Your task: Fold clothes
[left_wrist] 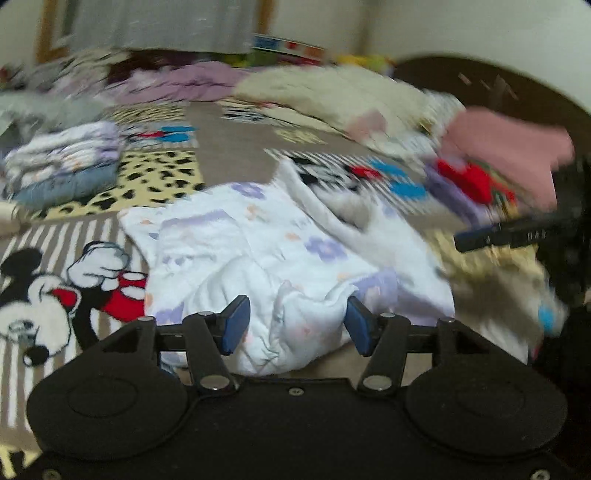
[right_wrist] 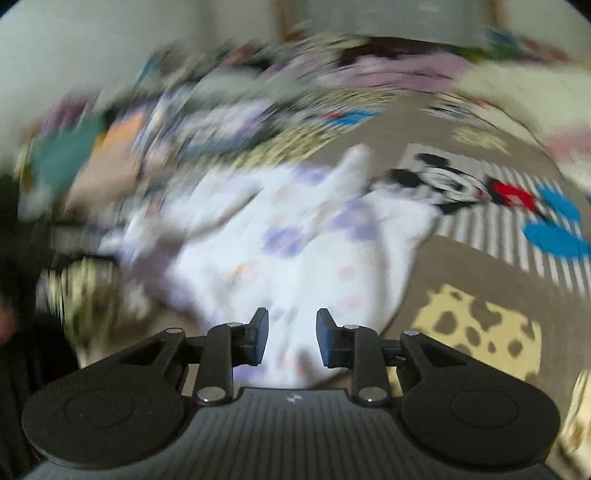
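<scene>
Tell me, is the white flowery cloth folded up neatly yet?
Not yet. The white flowery cloth lies rumpled and bunched on the rug, with loose wrinkles near the left gripper.

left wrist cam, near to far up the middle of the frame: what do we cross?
Left gripper → white floral garment → brown patch of the cartoon rug → purple clothes → grey curtain.

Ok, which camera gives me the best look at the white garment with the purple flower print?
The left wrist view: the white purple-flowered cotton garment lies crumpled on the cartoon-mouse rug, sharp enough to read folds and edges. The right wrist view shows the same garment, heavily motion-blurred, its outline smeared.
</scene>
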The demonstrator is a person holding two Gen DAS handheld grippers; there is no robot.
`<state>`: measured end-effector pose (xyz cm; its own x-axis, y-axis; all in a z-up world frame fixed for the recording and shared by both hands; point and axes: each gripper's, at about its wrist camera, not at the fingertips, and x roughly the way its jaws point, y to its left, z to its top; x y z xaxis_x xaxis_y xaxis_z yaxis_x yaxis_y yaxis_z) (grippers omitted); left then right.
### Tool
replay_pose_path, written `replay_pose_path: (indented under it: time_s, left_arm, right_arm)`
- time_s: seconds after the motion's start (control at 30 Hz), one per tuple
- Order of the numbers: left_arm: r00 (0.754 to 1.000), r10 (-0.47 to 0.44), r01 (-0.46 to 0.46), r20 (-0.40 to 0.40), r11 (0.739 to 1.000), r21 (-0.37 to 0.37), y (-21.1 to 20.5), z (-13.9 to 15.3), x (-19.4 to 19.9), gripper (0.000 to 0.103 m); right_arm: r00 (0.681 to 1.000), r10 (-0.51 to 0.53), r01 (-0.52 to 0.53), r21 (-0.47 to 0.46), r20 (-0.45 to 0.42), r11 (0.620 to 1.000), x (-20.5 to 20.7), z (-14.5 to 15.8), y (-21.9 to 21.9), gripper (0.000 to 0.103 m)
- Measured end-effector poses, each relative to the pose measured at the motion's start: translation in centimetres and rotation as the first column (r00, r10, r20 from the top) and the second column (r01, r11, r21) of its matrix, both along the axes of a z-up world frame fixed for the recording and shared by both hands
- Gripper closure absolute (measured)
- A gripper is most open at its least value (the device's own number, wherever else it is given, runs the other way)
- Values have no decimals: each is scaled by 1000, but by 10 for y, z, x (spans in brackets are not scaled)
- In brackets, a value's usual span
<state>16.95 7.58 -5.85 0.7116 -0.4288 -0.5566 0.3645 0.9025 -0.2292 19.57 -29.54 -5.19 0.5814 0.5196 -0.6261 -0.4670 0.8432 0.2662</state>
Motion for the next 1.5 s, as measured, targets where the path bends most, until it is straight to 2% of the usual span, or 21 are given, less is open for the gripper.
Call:
replay_pose_path:
  time_s: [0.1, 0.2, 0.23, 0.33, 0.4, 0.47, 0.57, 0.63, 0.67, 0.7, 0.73, 0.87, 0.97, 1.07, 1.13, 1.2, 1.3, 1.37, 1.43, 1.47, 1.5]
  left_arm:
    - [999, 36, -40, -25, 982, -182, 3, 13, 15, 47]
    - [1000, -21, 22, 8, 918, -395, 13, 33, 18, 41]
    - [1000, -1, 13, 32, 918, -397, 14, 40, 17, 38]
    - [995, 98, -93, 14, 977, -189, 0, 46, 34, 38]
    - [991, 130, -130, -11, 991, -30, -15, 34, 52, 38]
    - [989, 140, -136, -39, 987, 84, -31, 15, 68, 38]
    - [986, 146, -129, -84, 974, 185, -52, -18, 89, 44]
    - [976, 186, -149, -112, 949, 277, -61, -42, 99, 72]
    - [974, 202, -162, -105, 938, 306, -60, -49, 103, 73]
    - [973, 211, -172, -96, 935, 311, -58, -50, 101, 78]
    - [972, 218, -181, -89, 934, 309, -56, -49, 97, 89]
    - [961, 270, -248, -61, 939, 239, -33, -34, 78, 94]
    - [946, 323, -316, -28, 936, 154, -4, -18, 56, 95]
    - [914, 404, -403, -35, 915, 32, 35, -4, 22, 95]
    - [875, 479, -483, -73, 875, -38, 65, -2, -8, 95]
    - [820, 555, -568, -141, 819, -82, 96, -11, -39, 95]
    - [727, 626, -670, -282, 737, -93, 133, -34, -77, 91]
    - [682, 662, -711, -310, 699, -72, 146, -39, -98, 90]
    - [671, 680, -724, -295, 687, -62, 148, -35, -110, 90]
    - [668, 688, -728, -285, 683, -58, 148, -33, -116, 90]
    - [677, 684, -722, -272, 689, -65, 146, -28, -118, 90]
  right_arm:
    - [990, -133, 137, 116, -43, 984, 34, -12, -27, 73]
    - [969, -209, 231, 186, -129, 955, 67, -34, -39, 68]
    - [962, -226, 254, 195, -152, 948, 78, -43, -41, 66]
    - [943, -263, 303, 200, -204, 932, 103, -64, -40, 63]
    - [934, -279, 325, 206, -225, 923, 116, -75, -37, 58]
    - [922, -301, 356, 225, -243, 907, 127, -85, -34, 53]
    - [908, -333, 394, 251, -253, 884, 137, -96, -28, 54]
    - [908, -342, 401, 261, -244, 878, 140, -97, -23, 55]
    - [907, -346, 404, 267, -239, 875, 142, -98, -20, 61]
    - [907, -348, 406, 272, -237, 873, 143, -98, -18, 77]
    - [908, -340, 402, 274, -247, 874, 145, -99, -15, 85]
    - [913, -356, 399, 255, -199, 881, 137, -91, -10, 90]
    - [897, -415, 441, 272, -150, 855, 119, -75, -25, 91]
    - [864, -492, 500, 288, -104, 817, 95, -59, -48, 91]
    - [836, -541, 541, 304, -91, 784, 76, -51, -69, 91]
    - [809, -582, 576, 306, -83, 758, 57, -46, -89, 91]
    - [780, -619, 619, 251, -90, 744, 36, -49, -112, 91]
    - [758, -643, 651, 182, -108, 737, 31, -56, -120, 88]
    - [733, -669, 680, 117, -122, 724, 25, -62, -128, 80]
    - [716, -688, 698, 112, -116, 708, 21, -60, -130, 72]
    - [703, -703, 711, 108, -109, 695, 18, -59, -132, 68]
